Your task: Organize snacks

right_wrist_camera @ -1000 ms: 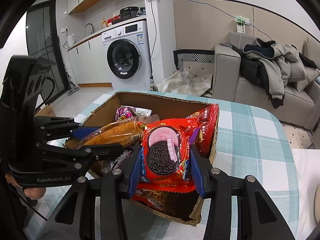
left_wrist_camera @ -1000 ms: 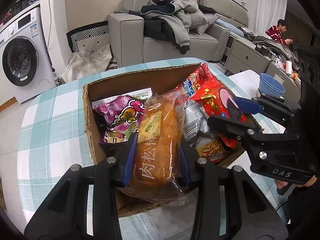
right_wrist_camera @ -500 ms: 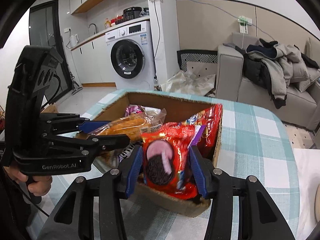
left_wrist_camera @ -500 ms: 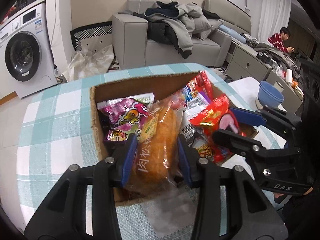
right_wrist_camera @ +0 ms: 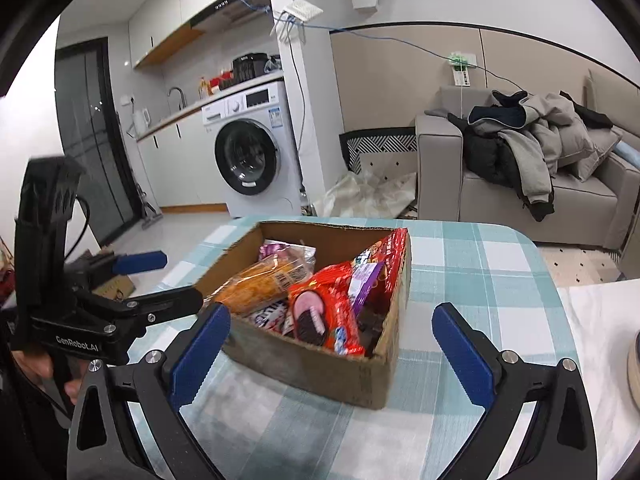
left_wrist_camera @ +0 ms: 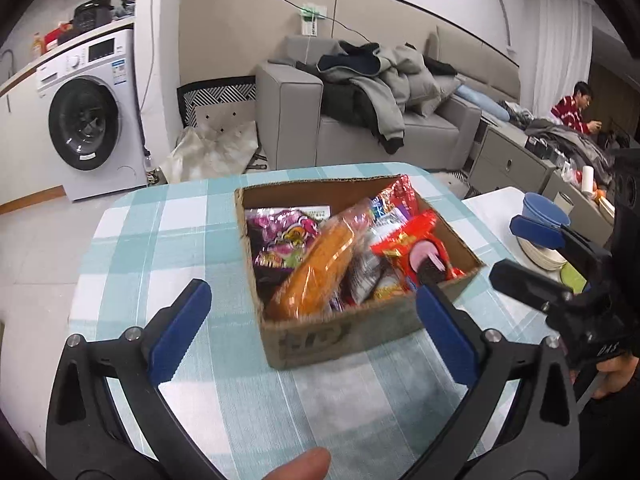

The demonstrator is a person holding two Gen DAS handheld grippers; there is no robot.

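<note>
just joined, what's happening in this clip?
A person holds two handheld grippers over a brown cardboard box of snacks on a teal-checked tablecloth. The left gripper and right gripper both have jaws wide open, holding nothing. The orange bread loaf in clear wrap and the red cookie packet lie in the box.

box [left_wrist_camera: 320, 340] print: blurred | bowls [right_wrist_camera: 634, 364]: cut off by edge
</note>
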